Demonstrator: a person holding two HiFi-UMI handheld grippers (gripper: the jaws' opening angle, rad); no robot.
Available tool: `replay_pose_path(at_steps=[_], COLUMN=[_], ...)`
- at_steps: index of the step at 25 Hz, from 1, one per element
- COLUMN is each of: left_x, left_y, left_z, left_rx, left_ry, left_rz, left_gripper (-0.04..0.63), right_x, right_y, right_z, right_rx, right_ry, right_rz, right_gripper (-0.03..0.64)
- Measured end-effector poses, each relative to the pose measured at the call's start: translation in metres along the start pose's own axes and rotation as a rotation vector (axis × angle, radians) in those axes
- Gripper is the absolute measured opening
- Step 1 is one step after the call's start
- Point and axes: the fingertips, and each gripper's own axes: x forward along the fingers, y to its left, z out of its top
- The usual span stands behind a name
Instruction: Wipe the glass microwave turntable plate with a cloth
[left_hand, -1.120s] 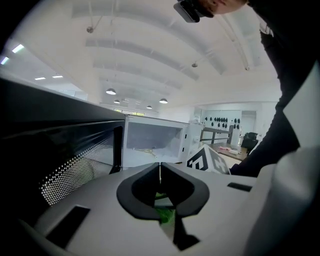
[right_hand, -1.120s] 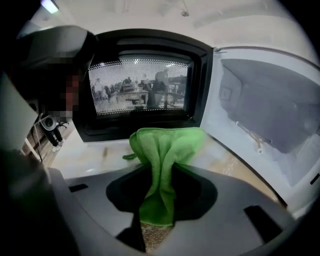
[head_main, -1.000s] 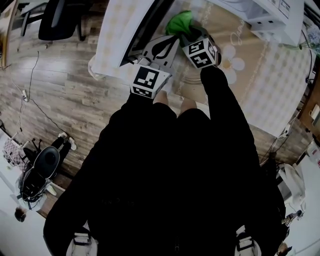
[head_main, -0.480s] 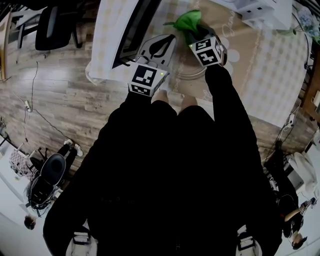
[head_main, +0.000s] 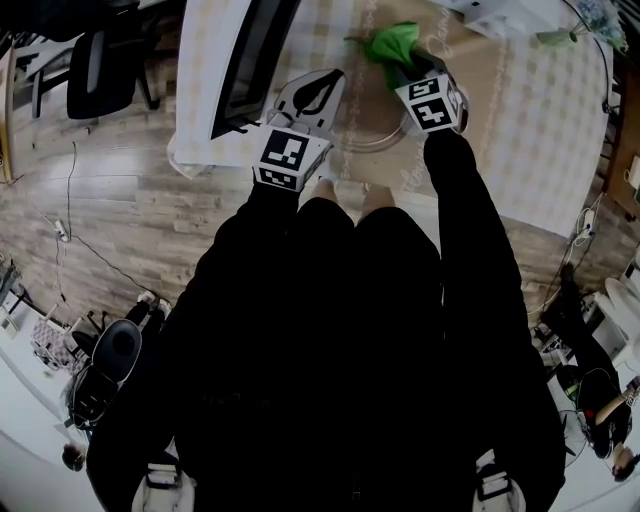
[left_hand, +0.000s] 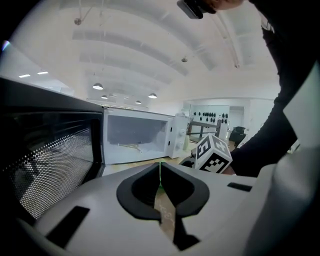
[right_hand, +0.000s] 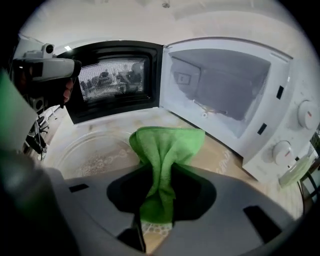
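Glass turntable plate (right_hand: 92, 152) lies flat on the table (head_main: 520, 120), outside the microwave (right_hand: 225, 95) and just in front of its open door (right_hand: 112, 80). The right gripper (right_hand: 160, 192) is clamped on the green cloth (right_hand: 167, 145). A bunched waist of fabric is pinched between the jaws, and the free end fans out ahead of them. In the right gripper view the plate sits to the left of the jaws and below them, and the cloth's fanned end covers the plate's right rim. Whether the fabric actually touches the glass cannot be told. In the head view the same gripper (head_main: 400, 68) reaches over the far right part of the plate (head_main: 372, 140), so the bare glass spreads away toward the person's left. The left gripper (left_hand: 160, 172) has its jaws pressed together with nothing between them. It hovers by the plate's left edge, near the door, and is not seen to touch the glass. The right hand is likely the one to wipe, by lowering the cloth and sweeping leftward across the plate.
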Motion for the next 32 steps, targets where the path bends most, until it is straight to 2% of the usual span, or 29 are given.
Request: replay_pose_path(at_steps=[10, 15, 21, 25, 32], left_x=[-0.005, -0.012, -0.022, -0.031, -0.052], left_y=[-0.001, 0.001, 0.004, 0.008, 0.02], left_z=[-0.001, -0.002, -0.004, -0.009, -0.021], left_rx=[0.016, 0.019, 0.023, 0.018, -0.064], left_ry=[0.007, 0.008, 0.003, 0.004, -0.01], left_rz=[-0.003, 0.001, 0.022, 0.037, 0.086], left_gripper=[0.021, 0.021, 0.021, 0.021, 0.021], right_x=[-0.022, -0.041, -0.043, -0.031, -0.003], right_y=[-0.031, -0.028, 0.014, 0.053, 0.112], right_z=[-0.035, -0.019, 0.032, 0.06, 0.084], right_rx=[0.056, 0.063, 0.025, -0.016, -0.069], right_ry=[0.047, -0.005, -0.111, -0.144, -0.143], right_rz=[-0.072, -0.061, 0.011, 0.08, 0.185], right_gripper=[0.126, 0.127, 0.127, 0.127, 0.129])
